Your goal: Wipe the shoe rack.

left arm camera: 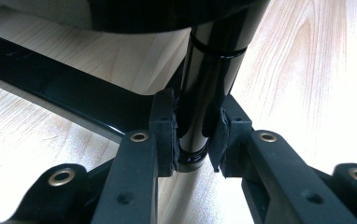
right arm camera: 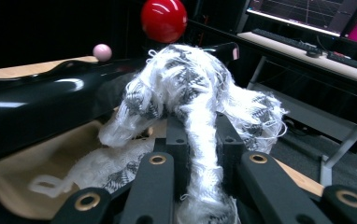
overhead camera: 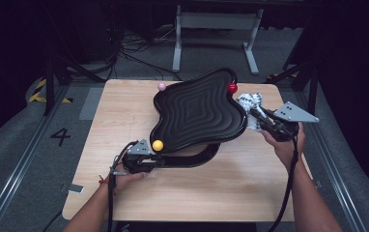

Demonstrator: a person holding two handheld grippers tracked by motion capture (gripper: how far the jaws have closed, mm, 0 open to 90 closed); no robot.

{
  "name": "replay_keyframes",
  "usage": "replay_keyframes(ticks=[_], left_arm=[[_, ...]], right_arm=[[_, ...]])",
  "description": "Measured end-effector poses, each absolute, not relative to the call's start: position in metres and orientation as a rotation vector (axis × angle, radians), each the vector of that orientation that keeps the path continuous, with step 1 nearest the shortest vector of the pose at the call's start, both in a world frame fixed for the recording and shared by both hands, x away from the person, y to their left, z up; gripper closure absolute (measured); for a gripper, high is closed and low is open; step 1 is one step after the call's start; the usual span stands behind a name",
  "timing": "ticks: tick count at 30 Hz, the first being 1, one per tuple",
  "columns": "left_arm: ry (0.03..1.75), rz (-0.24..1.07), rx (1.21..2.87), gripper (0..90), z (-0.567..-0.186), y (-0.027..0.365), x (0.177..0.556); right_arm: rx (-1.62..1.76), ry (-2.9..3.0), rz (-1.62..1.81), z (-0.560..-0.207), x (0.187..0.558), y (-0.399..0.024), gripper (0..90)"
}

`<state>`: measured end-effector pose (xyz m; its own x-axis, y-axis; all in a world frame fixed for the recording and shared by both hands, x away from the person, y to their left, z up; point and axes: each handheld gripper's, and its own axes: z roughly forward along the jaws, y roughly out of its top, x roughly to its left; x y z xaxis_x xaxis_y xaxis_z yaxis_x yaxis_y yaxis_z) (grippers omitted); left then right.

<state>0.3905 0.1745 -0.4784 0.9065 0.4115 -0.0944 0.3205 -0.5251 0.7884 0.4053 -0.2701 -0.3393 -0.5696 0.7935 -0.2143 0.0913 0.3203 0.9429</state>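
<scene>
In the high view, a black wavy-edged tray [overhead camera: 197,110] with ridged rings sits tilted at the centre of the wooden table [overhead camera: 124,111], raised on a curved black stand [overhead camera: 192,157]. A pink ball [overhead camera: 162,86] sits at its upper left rim, a red ball [overhead camera: 232,88] at its upper right, and a yellow ball [overhead camera: 158,145] at its lower left corner. The left gripper [overhead camera: 161,159] lies low at lower centre-left, against the stand. The right gripper [overhead camera: 254,113] at the right edge of the tray holds a white frayed cloth [overhead camera: 250,104].

In the left gripper view, the pads [left arm camera: 167,135] are clamped on a glossy black post [left arm camera: 204,84] of the stand, at frame centre.

In the right gripper view, the jaws are clenched on the cloth [right arm camera: 190,102], which bunches up at centre and seems to touch the tray's rim [right arm camera: 41,107], though the contact is hard to judge. The red ball [right arm camera: 164,19] shows at top centre and the pink ball [right arm camera: 102,52] at upper left.
</scene>
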Motion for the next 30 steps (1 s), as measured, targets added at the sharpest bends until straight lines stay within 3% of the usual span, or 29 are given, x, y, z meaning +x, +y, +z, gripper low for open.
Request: replay_keyframes(ticks=[10, 20, 30], left_arm=[[0.532, 0.124, 2.161, 72.7, -0.479, 0.175, 0.390], [0.541, 0.124, 2.155, 72.6, -0.479, 0.174, 0.390], [0.544, 0.124, 2.153, 72.6, -0.479, 0.174, 0.390]], right_arm=[[0.785, 1.881, 1.332, -0.342, 0.416, -0.262, 80.8], [0.616, 1.931, 1.336, -0.323, 0.378, -0.280, 81.0], [0.493, 1.965, 1.365, -0.318, 0.343, -0.272, 80.7]])
